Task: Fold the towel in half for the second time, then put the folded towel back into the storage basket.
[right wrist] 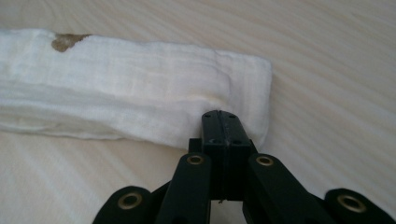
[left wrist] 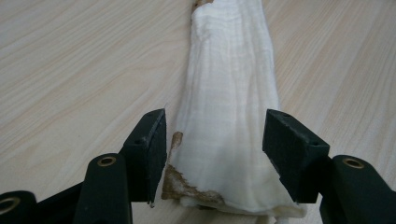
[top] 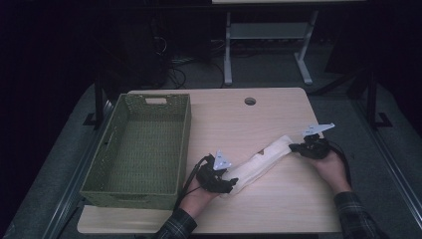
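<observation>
Two hands low over table: left gripper (top: pixel 233 184) jaws apart astride cloth (top: pixel 261 163), right gripper (top: pixel 293 147) jaws pinching it.

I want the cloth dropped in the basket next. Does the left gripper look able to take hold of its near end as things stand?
Probably yes. The left gripper has its jaws open on either side of the folded cloth, with nothing between them and it; closing should catch that end.
</observation>
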The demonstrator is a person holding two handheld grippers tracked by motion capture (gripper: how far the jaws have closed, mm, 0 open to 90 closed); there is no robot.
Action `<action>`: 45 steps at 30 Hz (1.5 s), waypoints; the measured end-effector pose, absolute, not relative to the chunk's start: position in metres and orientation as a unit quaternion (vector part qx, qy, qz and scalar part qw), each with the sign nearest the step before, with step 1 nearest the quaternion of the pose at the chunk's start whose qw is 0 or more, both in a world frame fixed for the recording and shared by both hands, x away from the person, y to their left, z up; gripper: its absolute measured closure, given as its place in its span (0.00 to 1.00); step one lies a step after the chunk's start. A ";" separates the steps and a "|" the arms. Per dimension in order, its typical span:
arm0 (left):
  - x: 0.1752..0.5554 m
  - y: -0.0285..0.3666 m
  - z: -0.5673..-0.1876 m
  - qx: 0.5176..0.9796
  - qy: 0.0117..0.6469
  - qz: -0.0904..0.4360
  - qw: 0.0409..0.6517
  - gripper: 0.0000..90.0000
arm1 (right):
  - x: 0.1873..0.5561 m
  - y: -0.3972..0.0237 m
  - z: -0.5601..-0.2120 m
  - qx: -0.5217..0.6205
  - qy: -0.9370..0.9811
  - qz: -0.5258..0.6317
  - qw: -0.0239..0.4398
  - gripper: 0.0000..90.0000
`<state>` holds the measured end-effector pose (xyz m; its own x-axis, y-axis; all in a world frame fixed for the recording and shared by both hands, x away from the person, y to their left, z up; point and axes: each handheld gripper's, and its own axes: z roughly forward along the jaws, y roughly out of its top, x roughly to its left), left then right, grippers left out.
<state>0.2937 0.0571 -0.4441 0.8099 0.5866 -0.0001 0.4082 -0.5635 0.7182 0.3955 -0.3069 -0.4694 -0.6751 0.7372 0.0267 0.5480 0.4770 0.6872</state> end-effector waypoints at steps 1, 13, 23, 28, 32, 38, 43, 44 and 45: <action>0.293 0.057 -0.444 0.875 0.285 0.120 0.372 0.44 | 0.397 -0.305 -0.470 0.379 0.847 0.346 0.138 1.00; 0.297 0.058 -0.444 0.870 0.295 0.124 0.376 0.52 | 0.437 -0.279 -0.473 0.357 0.850 0.365 0.130 1.00; 0.307 0.051 -0.444 0.865 0.323 0.118 0.366 0.96 | 0.414 -0.295 -0.455 0.375 0.831 0.393 0.123 0.66; 0.317 0.048 -0.450 0.873 0.330 0.124 0.337 1.00 | 0.401 -0.300 -0.451 0.374 0.823 0.411 0.116 0.55; 0.326 0.046 -0.460 0.880 0.332 0.100 0.323 1.00 | 0.390 -0.301 -0.449 0.368 0.828 0.405 0.122 0.47; 0.321 0.044 -0.461 0.890 0.307 0.073 0.330 0.99 | 0.382 -0.308 -0.446 0.364 0.825 0.413 0.128 0.45; 0.313 0.039 -0.461 0.897 0.285 0.057 0.333 0.99 | 0.383 -0.305 -0.447 0.355 0.828 0.414 0.132 0.44; 0.311 0.038 -0.461 0.899 0.278 0.053 0.334 0.99 | 0.383 -0.305 -0.447 0.355 0.828 0.414 0.132 0.44; 0.308 0.036 -0.461 0.902 0.270 0.050 0.334 0.99 | 0.383 -0.305 -0.447 0.357 0.827 0.414 0.131 0.44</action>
<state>0.3082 0.0358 -0.4610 0.8487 0.5213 -0.0895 0.4539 -0.6308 0.6293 0.3831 -0.3051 -0.4469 -0.7109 0.6989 0.0789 0.4819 0.4023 0.7784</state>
